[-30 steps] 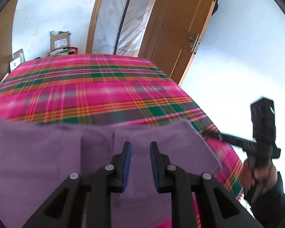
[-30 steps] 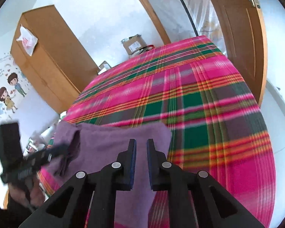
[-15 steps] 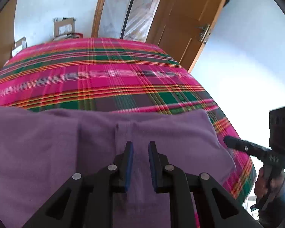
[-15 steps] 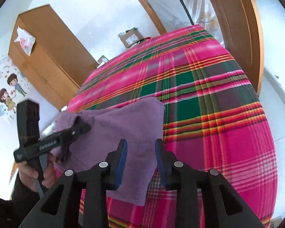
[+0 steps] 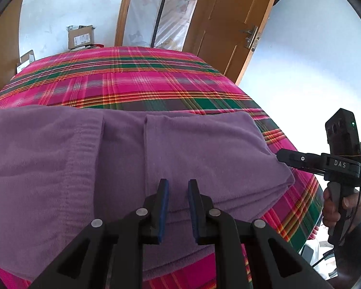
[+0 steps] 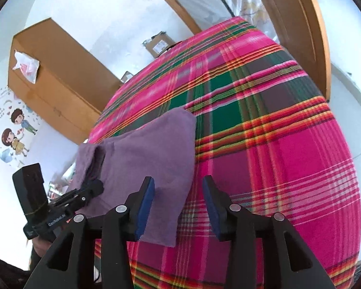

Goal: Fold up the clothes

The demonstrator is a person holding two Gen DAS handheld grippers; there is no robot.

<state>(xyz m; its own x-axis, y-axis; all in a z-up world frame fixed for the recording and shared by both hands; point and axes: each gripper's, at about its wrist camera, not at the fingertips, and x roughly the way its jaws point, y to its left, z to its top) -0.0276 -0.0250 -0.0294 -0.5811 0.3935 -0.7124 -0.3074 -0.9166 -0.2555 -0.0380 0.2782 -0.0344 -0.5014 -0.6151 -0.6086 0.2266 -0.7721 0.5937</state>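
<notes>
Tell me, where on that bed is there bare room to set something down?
The plaid bedspread lies bare from the purple garment out to the door side, and beyond it toward the cardboard box. The near edge is crowded by the garment and both grippers.

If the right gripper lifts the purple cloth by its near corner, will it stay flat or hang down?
The purple cloth would probably hang down: it lies soft and folded in layers on the bed. Its fuzzy surface suggests the pads will not slip. Layers may separate.

purple garment (image 6: 154, 154) on plaid bedspread (image 6: 276, 144) — folded.
</notes>
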